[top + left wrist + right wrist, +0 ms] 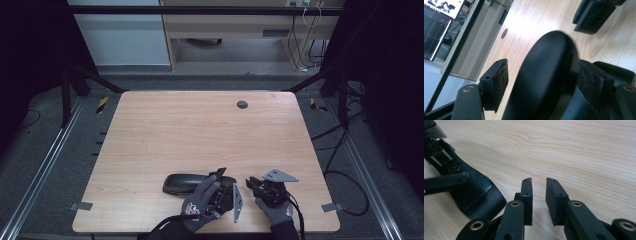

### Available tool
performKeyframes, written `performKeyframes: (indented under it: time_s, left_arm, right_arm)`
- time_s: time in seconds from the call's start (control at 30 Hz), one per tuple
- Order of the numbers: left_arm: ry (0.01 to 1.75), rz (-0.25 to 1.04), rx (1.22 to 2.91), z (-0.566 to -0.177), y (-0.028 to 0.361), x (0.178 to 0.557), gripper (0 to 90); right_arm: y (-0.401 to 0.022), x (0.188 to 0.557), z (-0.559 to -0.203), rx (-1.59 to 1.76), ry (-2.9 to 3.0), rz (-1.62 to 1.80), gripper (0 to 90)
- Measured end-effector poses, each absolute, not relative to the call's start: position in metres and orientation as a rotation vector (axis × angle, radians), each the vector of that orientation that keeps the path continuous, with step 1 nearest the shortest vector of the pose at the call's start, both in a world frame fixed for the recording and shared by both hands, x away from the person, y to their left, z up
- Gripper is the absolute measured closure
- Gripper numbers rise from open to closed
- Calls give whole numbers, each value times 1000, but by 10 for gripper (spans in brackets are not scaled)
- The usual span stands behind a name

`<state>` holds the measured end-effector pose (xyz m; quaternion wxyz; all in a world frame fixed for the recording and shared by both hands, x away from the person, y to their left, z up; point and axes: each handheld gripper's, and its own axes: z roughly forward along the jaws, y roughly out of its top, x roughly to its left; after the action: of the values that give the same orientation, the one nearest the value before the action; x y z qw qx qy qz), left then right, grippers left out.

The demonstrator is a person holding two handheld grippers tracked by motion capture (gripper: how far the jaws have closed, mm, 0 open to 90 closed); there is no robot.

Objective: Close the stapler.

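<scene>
The wooden table (200, 130) carries a black case (182, 183) near its front edge. The left gripper (220, 176) stands spread around the case's end, one pad apart. Beside it, the right gripper (251, 183) is slightly parted, empty.

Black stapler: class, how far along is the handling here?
Done: the black stapler lies on the table near its front edge. In hand: the left tongs straddle it, one pad clear of it, so no grip. The right tongs stand beside it, slightly apart, empty. Left: any gripping or moving.
</scene>
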<state>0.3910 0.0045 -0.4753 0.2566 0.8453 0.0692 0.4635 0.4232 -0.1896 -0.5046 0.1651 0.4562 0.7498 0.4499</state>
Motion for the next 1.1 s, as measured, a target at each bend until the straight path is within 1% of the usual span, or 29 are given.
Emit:
performKeyframes:
  time_s: [0.2,0.37,0.47,0.57,0.7,1.03,1.1]
  left_arm:
    - [206,1240,2262,-464,7,389,274]
    - [255,1143,2217,-450,10,389,274]
    - [270,1110,2205,-447,12,388,276]
    - [292,1031,2168,-442,14,387,283]
    - [296,1002,2157,-436,15,386,283]
    - [370,812,2055,-418,23,387,290]
    - [388,815,2038,-413,25,387,291]
  right_arm:
    - [-190,423,-504,1308,2136,1285,769]
    - [-192,423,-503,1298,2130,1293,788]
    - [-194,423,-502,1295,2126,1295,805]
    - [-196,423,-502,1297,2121,1299,817]
    - [-198,422,-501,1304,2114,1302,823]
    - [-206,422,-499,1322,2090,1313,845]
    - [-206,422,-499,1322,2087,1311,853]
